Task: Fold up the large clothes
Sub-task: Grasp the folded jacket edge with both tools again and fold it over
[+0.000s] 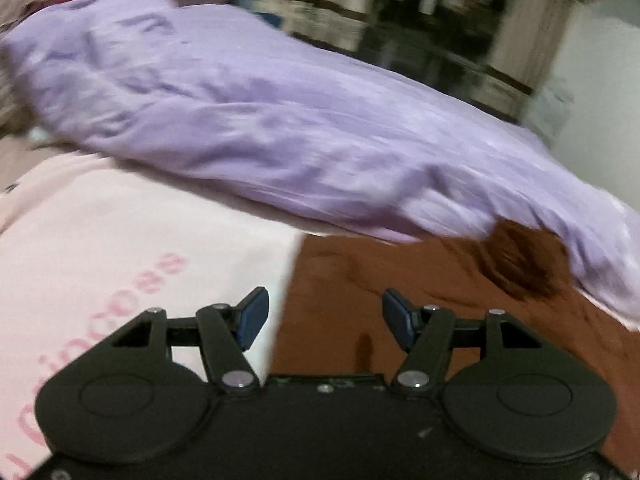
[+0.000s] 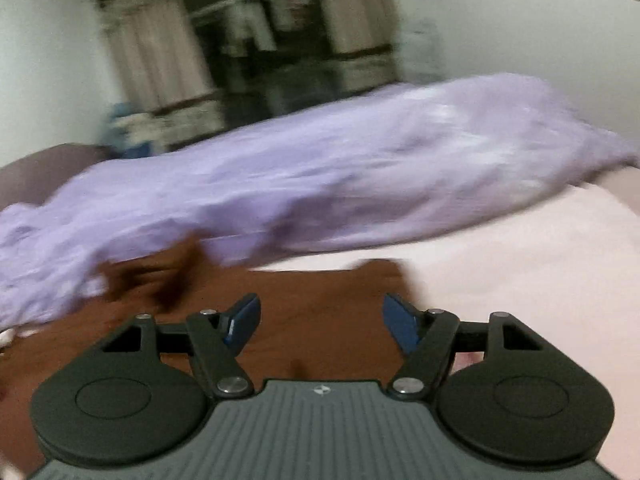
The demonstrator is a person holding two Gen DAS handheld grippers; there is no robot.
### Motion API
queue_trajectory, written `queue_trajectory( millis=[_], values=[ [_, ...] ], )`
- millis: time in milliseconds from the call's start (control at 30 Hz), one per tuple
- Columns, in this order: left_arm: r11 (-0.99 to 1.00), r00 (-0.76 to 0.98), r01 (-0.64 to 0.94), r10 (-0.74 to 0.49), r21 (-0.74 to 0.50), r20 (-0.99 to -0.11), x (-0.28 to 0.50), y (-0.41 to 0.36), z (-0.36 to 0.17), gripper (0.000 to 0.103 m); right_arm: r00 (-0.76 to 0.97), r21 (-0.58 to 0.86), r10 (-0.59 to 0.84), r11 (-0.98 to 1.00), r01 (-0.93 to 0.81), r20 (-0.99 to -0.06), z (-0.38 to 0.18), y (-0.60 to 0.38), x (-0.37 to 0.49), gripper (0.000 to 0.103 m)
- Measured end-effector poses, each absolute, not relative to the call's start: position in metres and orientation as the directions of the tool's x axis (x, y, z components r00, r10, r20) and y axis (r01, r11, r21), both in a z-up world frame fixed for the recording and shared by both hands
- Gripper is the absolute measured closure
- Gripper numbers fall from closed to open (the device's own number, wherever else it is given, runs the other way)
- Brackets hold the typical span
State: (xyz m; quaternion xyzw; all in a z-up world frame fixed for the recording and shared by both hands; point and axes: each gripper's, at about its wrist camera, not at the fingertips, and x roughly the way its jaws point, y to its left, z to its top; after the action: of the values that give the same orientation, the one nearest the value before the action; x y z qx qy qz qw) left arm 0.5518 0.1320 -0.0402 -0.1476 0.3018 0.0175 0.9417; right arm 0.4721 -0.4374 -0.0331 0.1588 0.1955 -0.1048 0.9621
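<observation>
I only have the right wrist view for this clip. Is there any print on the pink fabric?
Observer: Yes, the left wrist view shows pink lettering on the pink fabric, too blurred to read in full.
Operator: Is the left hand-held gripper holding anything?
Observer: No, the left hand-held gripper is open and empty, over the edge between pink fabric and brown cloth.
Operator: And the purple garment?
Observer: The purple garment lies crumpled beyond it, untouched.

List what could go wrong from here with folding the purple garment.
Both the left gripper and right gripper are open and hold nothing, so the purple garment lies crumpled and may fold unevenly. A grab could also catch the brown cloth or pink fabric lying against it.
</observation>
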Motion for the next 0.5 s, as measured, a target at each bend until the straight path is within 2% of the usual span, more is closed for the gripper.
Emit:
queue_trajectory(
  millis=[67,133,167,200,233,267,300,367,433,500],
  values=[
    [0.946,0.799,-0.150,-0.055,-0.288,-0.599,0.558,0.141,-0.048,0.039,0.888,0.326,-0.153,0.892,0.313,-0.434,-0.042,-0.459,0.475,0.020],
    [0.929,0.771,-0.150,-0.104,-0.338,-0.628,0.566,0.143,-0.061,0.041,0.875,0.402,-0.117,0.854,0.330,-0.470,-0.054,-0.473,0.482,0.020],
    [0.921,0.763,-0.149,-0.124,-0.359,-0.635,0.569,0.144,-0.065,0.043,0.871,0.433,-0.090,0.840,0.327,-0.484,-0.061,-0.478,0.484,0.024],
    [0.913,0.761,-0.148,-0.140,-0.380,-0.633,0.570,0.143,-0.069,0.047,0.869,0.466,-0.058,0.825,0.319,-0.492,-0.067,-0.481,0.488,0.030],
    [0.906,0.770,-0.151,-0.143,-0.395,-0.622,0.570,0.142,-0.071,0.058,0.871,0.485,-0.042,0.817,0.312,-0.490,-0.070,-0.480,0.489,0.052],
    [0.905,0.781,-0.139,-0.149,-0.401,-0.606,0.567,0.140,-0.071,0.070,0.871,0.485,-0.051,0.814,0.320,-0.488,-0.070,-0.479,0.490,0.069],
    [0.907,0.796,-0.130,-0.145,-0.401,-0.587,0.565,0.137,-0.068,0.084,0.874,0.476,-0.071,0.816,0.328,-0.480,-0.068,-0.478,0.489,0.076],
    [0.910,0.831,-0.114,-0.132,-0.398,-0.540,0.562,0.135,-0.059,0.092,0.891,0.476,-0.077,0.823,0.310,-0.448,-0.061,-0.475,0.483,0.086],
    [0.923,0.829,-0.125,-0.104,-0.364,-0.549,0.566,0.132,-0.056,0.093,0.895,0.465,-0.097,0.827,0.315,-0.434,-0.054,-0.475,0.484,0.088],
    [0.924,0.814,-0.148,-0.090,-0.354,-0.574,0.576,0.133,-0.061,0.093,0.882,0.466,-0.106,0.816,0.341,-0.460,-0.059,-0.481,0.492,0.089]
  ],
)
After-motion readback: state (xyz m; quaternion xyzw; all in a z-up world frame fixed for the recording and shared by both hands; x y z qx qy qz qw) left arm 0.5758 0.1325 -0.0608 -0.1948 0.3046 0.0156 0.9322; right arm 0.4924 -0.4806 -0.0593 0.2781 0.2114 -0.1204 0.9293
